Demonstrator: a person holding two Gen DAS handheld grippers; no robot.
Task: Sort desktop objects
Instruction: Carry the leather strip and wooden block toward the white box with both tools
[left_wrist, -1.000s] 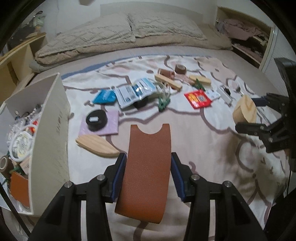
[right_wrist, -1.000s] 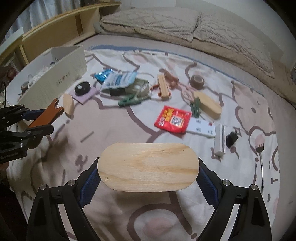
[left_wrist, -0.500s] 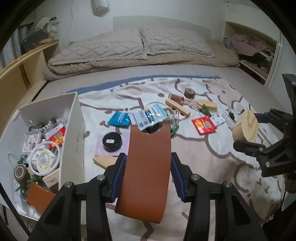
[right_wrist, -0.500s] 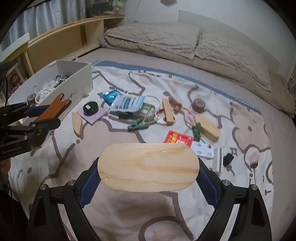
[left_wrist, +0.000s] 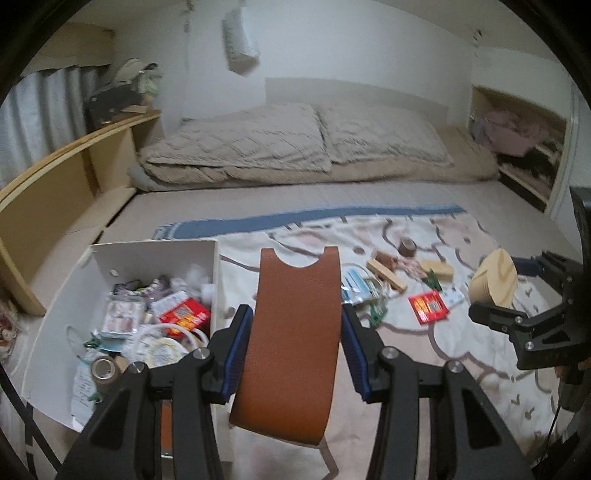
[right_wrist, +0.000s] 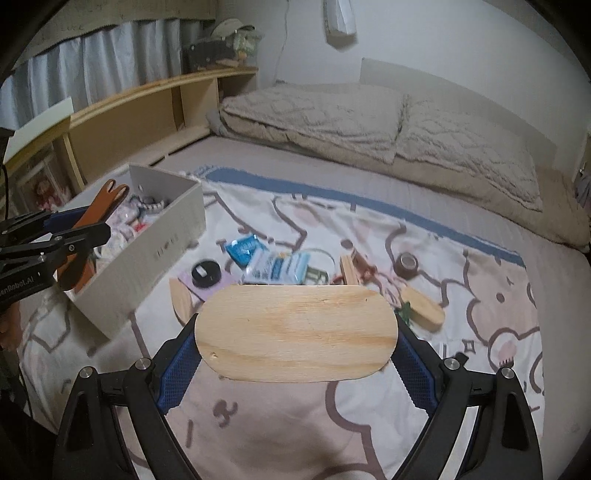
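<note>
Bed's blanket (left_wrist: 424, 354) is cluttered; my left gripper (left_wrist: 295, 354) clamps a leather strip (left_wrist: 295, 332), right gripper (right_wrist: 295, 363) a wood oval (right_wrist: 295, 332); I'd drop both squarely inside the box (left_wrist: 74, 295)

My left hand-held gripper (left_wrist: 293, 345) tilts downward beside the white box (left_wrist: 55, 325), pads clamped on a brown leather piece (left_wrist: 295, 332), while my right hand-held gripper (right_wrist: 295, 363) pinches an oval wooden board (right_wrist: 295, 332).
</note>
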